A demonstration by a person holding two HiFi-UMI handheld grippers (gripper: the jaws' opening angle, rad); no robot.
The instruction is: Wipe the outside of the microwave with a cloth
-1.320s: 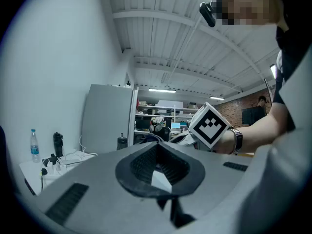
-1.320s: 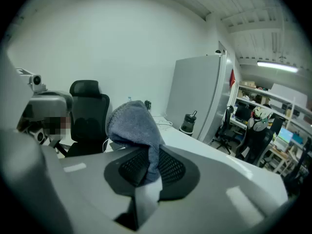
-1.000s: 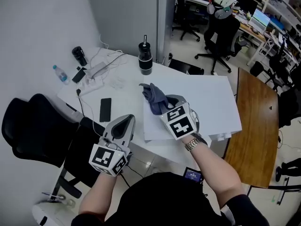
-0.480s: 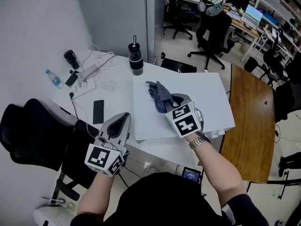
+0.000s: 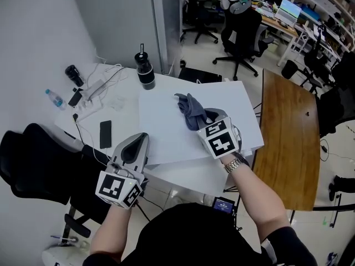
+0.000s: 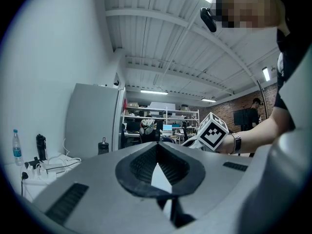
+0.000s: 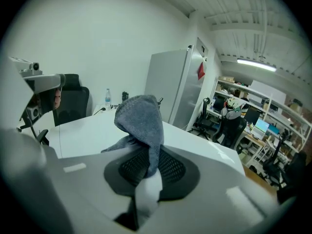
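A blue-grey cloth (image 5: 190, 107) lies bunched on the flat white top of the microwave (image 5: 166, 132), near its middle. My right gripper (image 5: 202, 117) is shut on the cloth's near end. In the right gripper view the cloth (image 7: 142, 120) rises in a hump from between the jaws of the right gripper (image 7: 146, 162), with the microwave top (image 7: 83, 130) spreading beyond it. My left gripper (image 5: 140, 139) hovers at the microwave's near left corner, shut and holding nothing. The left gripper (image 6: 155, 149) shows its tips touching.
A black bottle (image 5: 145, 71) stands behind the microwave. To the left on the white desk lie a phone (image 5: 105, 134), a power strip with cables (image 5: 94, 87) and a water bottle (image 5: 54, 98). A black chair (image 5: 33, 159) is at left, a wooden table (image 5: 283, 132) at right.
My right gripper has dragged the cloth from the left edge of the microwave top rightward toward its middle. The left gripper has kept its place near the front left corner.
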